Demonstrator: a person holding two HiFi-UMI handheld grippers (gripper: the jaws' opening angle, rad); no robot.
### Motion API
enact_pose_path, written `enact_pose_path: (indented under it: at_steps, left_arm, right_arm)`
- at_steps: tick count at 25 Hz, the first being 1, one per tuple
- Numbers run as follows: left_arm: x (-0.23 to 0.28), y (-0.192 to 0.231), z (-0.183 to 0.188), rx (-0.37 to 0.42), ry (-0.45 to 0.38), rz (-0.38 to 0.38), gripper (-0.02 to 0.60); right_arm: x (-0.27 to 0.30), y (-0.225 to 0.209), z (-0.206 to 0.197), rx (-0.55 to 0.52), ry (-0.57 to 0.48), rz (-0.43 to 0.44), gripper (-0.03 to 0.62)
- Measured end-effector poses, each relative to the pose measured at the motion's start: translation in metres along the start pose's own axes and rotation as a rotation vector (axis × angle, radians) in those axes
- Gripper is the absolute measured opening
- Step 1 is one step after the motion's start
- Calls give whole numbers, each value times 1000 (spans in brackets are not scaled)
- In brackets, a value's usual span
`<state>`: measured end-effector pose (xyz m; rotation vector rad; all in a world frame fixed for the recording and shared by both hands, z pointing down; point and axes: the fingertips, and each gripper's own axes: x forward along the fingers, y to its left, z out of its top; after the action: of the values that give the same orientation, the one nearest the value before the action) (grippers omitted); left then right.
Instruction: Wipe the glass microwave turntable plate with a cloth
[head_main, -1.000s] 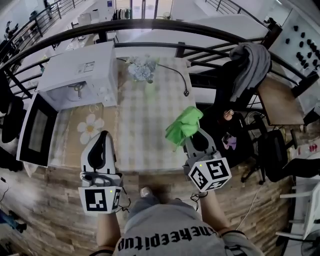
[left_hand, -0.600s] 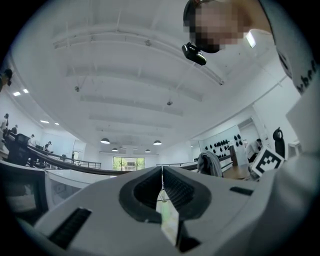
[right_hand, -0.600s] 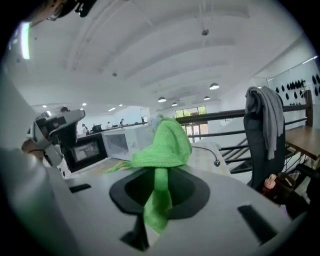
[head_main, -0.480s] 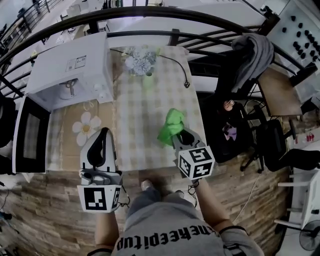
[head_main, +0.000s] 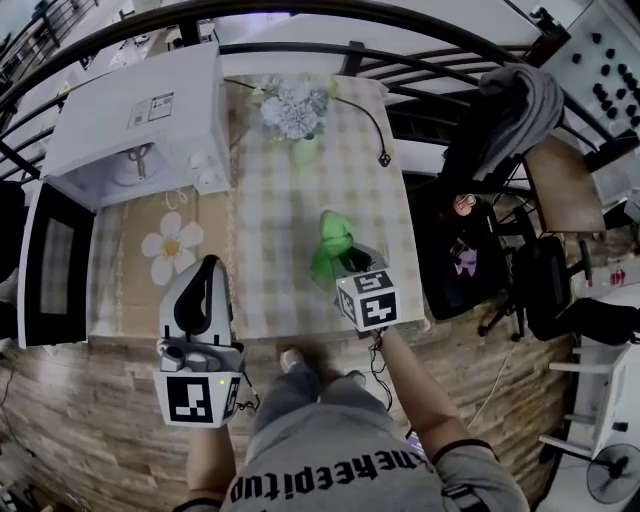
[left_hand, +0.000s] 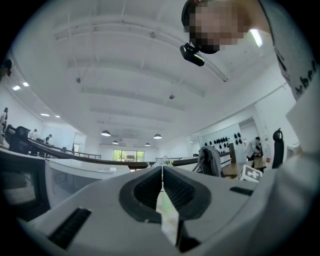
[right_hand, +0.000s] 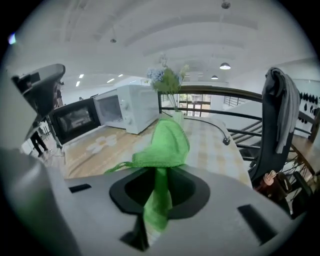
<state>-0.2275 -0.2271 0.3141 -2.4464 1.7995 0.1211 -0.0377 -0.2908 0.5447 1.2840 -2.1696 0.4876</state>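
A white microwave (head_main: 150, 110) stands at the table's far left with its door (head_main: 52, 262) swung open. Inside its cavity (head_main: 128, 168) I cannot make out the glass plate clearly. My right gripper (head_main: 338, 268) is shut on a green cloth (head_main: 330, 238) above the checked tablecloth near the front edge. In the right gripper view the cloth (right_hand: 165, 142) bunches out over the jaws of the right gripper (right_hand: 159, 175). My left gripper (head_main: 205, 280) hovers over the table's front left, shut and empty. In its own view the left gripper (left_hand: 161, 172) has its pads together.
A vase of pale flowers (head_main: 293, 112) stands at the back of the table, with a black cable (head_main: 372, 128) trailing to its right. A flower-print mat (head_main: 165, 245) lies before the microwave. A grey jacket (head_main: 520, 110) hangs on the railing at right, near chairs (head_main: 545, 290).
My right gripper has moved left and nearer to me with the green cloth, which now hangs lower over the table. My left gripper has stayed where it was.
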Motion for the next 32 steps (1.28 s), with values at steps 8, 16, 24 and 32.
enact_pose_path:
  at_steps: [8, 16, 24, 32]
  left_arm:
    - [1, 15, -13, -4, 29, 25, 11]
    - [1, 27, -26, -6, 66, 52, 11]
    - [4, 28, -29, -7, 73, 56, 11]
    - [6, 23, -29, -7, 75, 49, 11]
  right_arm:
    - [57, 20, -3, -61, 110, 68, 63]
    - [108, 26, -3, -116, 226, 15, 63]
    - [116, 16, -8, -212, 249, 15, 63]
    - [106, -40, -16, -106, 245, -63, 63]
